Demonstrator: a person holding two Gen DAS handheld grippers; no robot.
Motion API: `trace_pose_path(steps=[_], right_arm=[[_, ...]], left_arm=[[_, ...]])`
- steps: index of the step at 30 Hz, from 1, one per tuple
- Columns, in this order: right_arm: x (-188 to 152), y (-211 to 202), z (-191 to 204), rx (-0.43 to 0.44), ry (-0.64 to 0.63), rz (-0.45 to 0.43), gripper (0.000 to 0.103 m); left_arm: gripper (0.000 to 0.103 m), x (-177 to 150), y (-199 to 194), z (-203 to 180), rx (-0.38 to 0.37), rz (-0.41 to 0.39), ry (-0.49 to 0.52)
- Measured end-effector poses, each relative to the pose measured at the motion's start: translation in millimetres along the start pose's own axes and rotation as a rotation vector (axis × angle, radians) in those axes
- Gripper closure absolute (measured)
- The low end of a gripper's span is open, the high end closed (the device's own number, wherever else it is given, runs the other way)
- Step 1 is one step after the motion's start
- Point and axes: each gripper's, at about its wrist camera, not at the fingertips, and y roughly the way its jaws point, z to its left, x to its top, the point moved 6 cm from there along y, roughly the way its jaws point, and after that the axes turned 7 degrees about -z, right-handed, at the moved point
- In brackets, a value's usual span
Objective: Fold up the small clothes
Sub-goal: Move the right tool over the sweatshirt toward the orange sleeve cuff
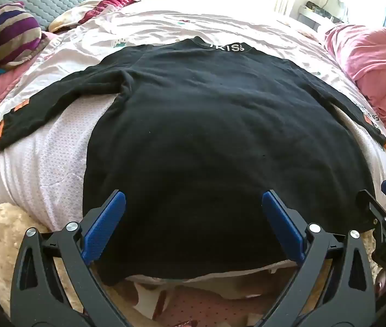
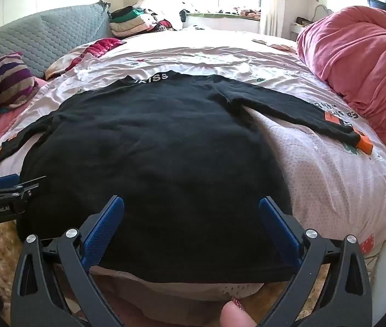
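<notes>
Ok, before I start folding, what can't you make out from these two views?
- Black shirt hem: left wrist view, its corners sit behind the left gripper fingers; right wrist view likewise, behind the right gripper.
- Collar lettering: first letters too small.
- Right cuff print: partly legible.
- Shirt's underside: hidden by the shirt itself.

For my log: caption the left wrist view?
Open left gripper over hem of black shirt spread flat on bed.

Both our grippers are the same build: the left gripper (image 1: 193, 219) and right gripper (image 2: 191, 218) have black plastic arms with triangular cutouts, round silver screws at the joints, and textured blue pads (image 1: 105, 224). White lettering on the side too. Our fingertip (image 2: 235, 316) shows glittery red nail polish.
</notes>
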Motion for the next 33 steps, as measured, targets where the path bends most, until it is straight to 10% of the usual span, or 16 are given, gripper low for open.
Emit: trace_pose_path(steps=[33], right_arm=[[-4.6,0.1,0.4,-0.005,0.004,0.004,0.004]], left_arm=[[0.009,1.6,-0.4,3.2,0.000,-0.004,-0.002]])
